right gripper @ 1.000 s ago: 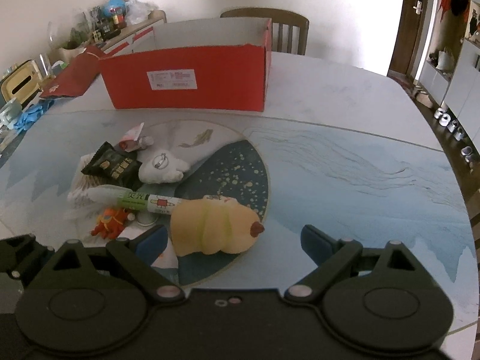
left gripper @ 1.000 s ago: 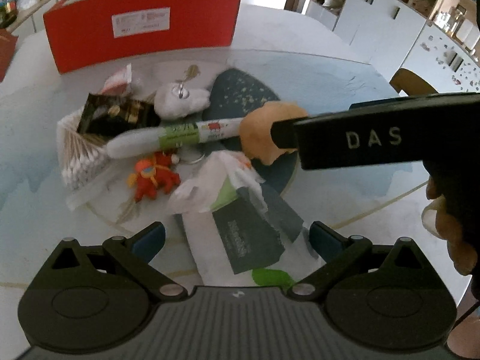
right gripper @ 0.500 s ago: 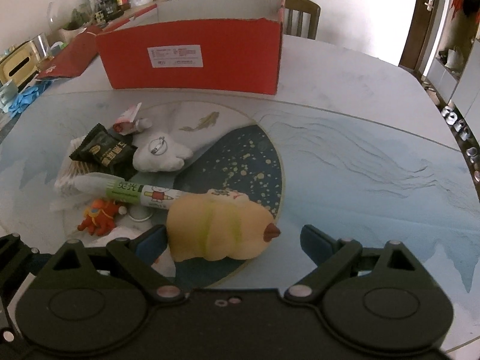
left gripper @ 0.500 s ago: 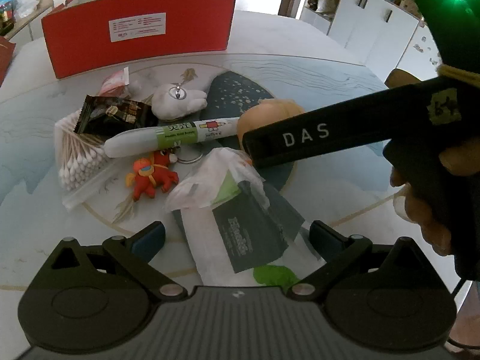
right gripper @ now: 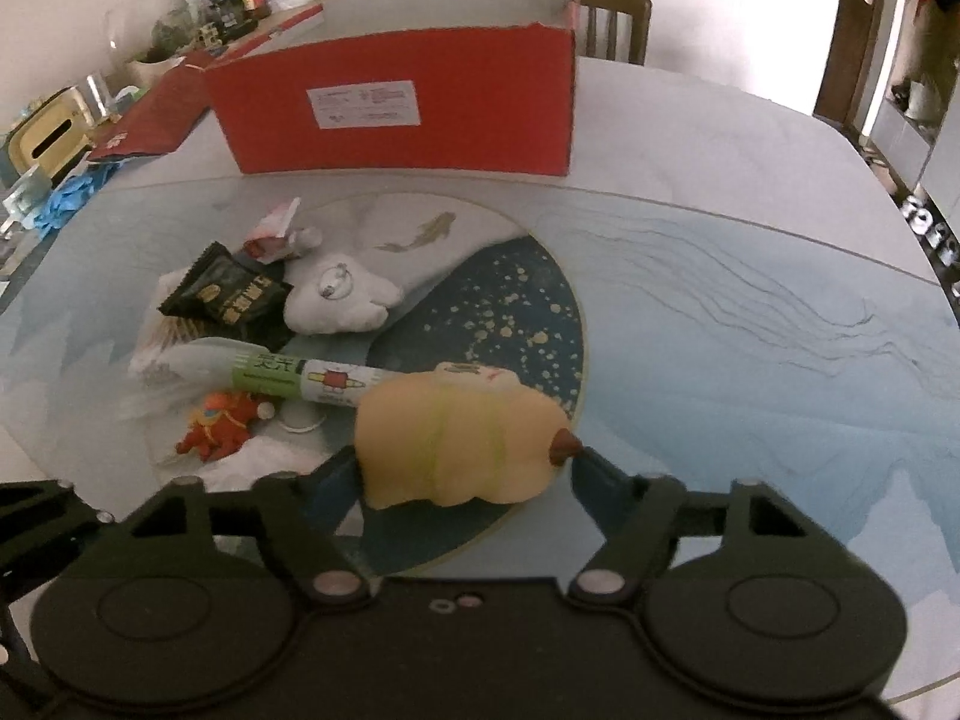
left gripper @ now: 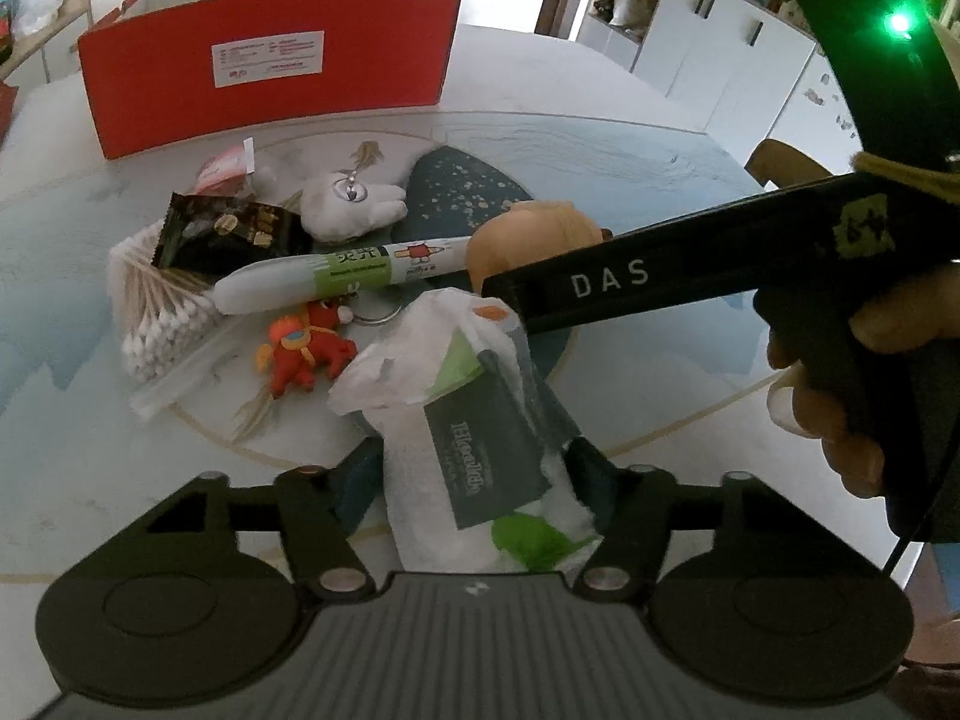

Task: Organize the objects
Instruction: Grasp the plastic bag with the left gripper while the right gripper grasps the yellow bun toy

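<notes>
My left gripper (left gripper: 474,468) is shut on a white tissue pack (left gripper: 474,450) with a dark green label, low over the table. My right gripper (right gripper: 465,468) is shut on a yellow plush toy (right gripper: 462,450) with a brown tip; the toy also shows in the left wrist view (left gripper: 528,234) behind the right gripper's black body. An open red box (left gripper: 270,84) stands at the back of the table, also in the right wrist view (right gripper: 396,114). Loose items lie between: a white-green marker (left gripper: 336,276), a red toy figure (left gripper: 300,354), a white plush (left gripper: 351,204).
A bag of cotton swabs (left gripper: 156,312), a dark snack packet (left gripper: 222,234) and a small pink wrapper (left gripper: 222,168) lie at the left of the pile. The red box lid (right gripper: 144,120) and clutter sit far left. A chair (right gripper: 606,18) stands behind the table.
Both grippers moved forward and closed: the left on the tissue pack, the right on the yellow plush. Both were open a second ago.
</notes>
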{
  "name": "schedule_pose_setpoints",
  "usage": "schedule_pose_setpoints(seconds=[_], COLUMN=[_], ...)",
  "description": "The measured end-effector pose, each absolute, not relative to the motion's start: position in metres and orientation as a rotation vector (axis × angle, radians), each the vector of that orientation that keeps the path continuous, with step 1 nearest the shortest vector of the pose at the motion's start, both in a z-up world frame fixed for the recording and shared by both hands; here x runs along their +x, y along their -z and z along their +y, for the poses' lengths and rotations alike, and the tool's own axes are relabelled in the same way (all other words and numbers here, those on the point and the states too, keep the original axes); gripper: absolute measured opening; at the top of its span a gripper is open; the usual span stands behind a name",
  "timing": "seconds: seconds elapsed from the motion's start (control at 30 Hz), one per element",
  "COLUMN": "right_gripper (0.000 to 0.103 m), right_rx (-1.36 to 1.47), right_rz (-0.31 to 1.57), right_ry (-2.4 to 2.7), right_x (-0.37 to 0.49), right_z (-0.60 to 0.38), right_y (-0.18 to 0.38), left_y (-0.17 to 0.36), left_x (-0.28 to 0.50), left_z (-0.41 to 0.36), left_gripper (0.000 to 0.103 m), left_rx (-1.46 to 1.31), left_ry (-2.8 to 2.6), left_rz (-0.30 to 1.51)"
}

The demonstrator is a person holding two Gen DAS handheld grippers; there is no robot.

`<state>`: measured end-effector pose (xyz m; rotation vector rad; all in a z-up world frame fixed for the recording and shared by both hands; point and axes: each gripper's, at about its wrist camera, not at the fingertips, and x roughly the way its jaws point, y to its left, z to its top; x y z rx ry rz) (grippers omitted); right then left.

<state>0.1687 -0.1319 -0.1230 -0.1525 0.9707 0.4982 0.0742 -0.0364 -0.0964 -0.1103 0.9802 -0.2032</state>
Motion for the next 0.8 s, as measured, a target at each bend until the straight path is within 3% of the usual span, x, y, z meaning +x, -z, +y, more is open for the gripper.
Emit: schedule_pose_setpoints(seconds=[0.23,0.4,0.8], right_gripper=[0.069,0.068,0.068], right_rx=[-0.177,-0.167,-0.126], right_rz=[0.941,0.930,0.901], right_ry=[-0.506,-0.509,-0.539], right_x=[0.158,0.147,0.110], right_z=[-0.133,-0.138,-0.151], right_y=[0.111,0.101,0.072], left_y=[0.094,0.091,0.060], left_x=[0.070,0.061,0.040], left_z=[-0.028,-0.027,-0.013], left_gripper=[0.046,0.040,0.040], left_rx=[-0.145,-0.140,-0.137], left_ry=[0.236,0.269,0.277], left_rz=[0.985,0.982,0.913])
